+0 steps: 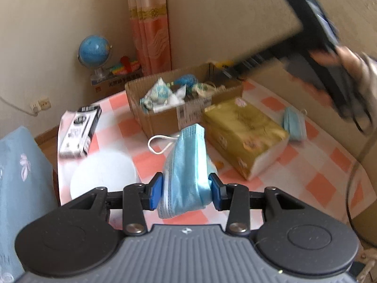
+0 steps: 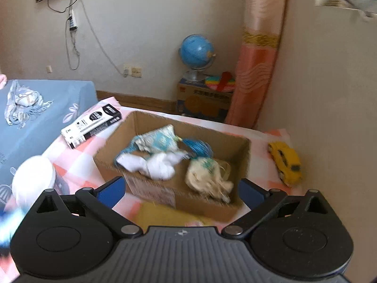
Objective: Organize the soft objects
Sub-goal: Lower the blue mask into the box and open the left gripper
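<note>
Here, your left claw (image 1: 186, 188) is clamped on a folded blue face mask (image 1: 186, 165), lifted above the checked tabletop (image 1: 318, 165) at lower centre of the left view. Beyond it, mid-frame: gold tissue pack (image 1: 245, 134), cardboard box (image 1: 165, 115) of soft items. A second mask (image 1: 293, 123) lies right of the pack. Your right claw (image 2: 182, 192) hangs spread wide and holds nothing, over the box's near edge.

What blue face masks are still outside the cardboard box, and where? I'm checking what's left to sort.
Held in the left gripper, lifted above the table: 1, a blue face mask
Lying on the checked tablecloth beside the gold tissue pack: 1, a second blue mask
Total outside the cardboard box: 2
</note>
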Tool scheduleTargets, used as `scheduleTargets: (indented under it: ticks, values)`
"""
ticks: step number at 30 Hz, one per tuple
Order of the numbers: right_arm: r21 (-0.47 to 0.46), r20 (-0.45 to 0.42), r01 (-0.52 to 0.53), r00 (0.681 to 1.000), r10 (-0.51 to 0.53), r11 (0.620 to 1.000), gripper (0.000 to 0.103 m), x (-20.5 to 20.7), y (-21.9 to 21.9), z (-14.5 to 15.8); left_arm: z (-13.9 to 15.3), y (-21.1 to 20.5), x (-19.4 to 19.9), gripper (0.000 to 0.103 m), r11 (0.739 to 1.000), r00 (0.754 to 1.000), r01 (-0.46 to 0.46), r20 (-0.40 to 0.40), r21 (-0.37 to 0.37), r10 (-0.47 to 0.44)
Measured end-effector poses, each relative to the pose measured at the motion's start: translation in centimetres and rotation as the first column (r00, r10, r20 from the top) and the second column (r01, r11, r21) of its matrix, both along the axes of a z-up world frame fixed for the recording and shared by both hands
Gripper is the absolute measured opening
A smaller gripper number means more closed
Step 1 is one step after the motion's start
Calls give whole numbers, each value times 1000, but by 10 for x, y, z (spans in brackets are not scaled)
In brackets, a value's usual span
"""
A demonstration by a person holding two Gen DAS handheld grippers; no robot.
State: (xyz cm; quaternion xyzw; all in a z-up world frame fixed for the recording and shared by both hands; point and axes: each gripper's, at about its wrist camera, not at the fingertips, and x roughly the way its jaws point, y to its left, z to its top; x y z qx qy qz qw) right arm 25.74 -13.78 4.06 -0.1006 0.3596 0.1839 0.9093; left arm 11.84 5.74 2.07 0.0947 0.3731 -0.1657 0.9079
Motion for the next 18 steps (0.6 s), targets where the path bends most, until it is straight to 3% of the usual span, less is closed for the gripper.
scheduleTargets:
  ticks: [9, 14, 18]
  values:
    - [28, 107, 134, 985, -136, 991, 103, -89, -44, -7, 19, -22, 72, 40, 1000, 1000, 24, 20, -2, -24]
    - [73, 104, 171, 979, -178, 983, 103, -117, -60, -14, 22, -45, 112, 41, 999, 998, 54, 20, -9, -54]
    - [74, 103, 191, 975, -198, 979, 103, -127, -65, -18, 20, -56, 143, 41, 999, 999, 40, 16, 30, -40]
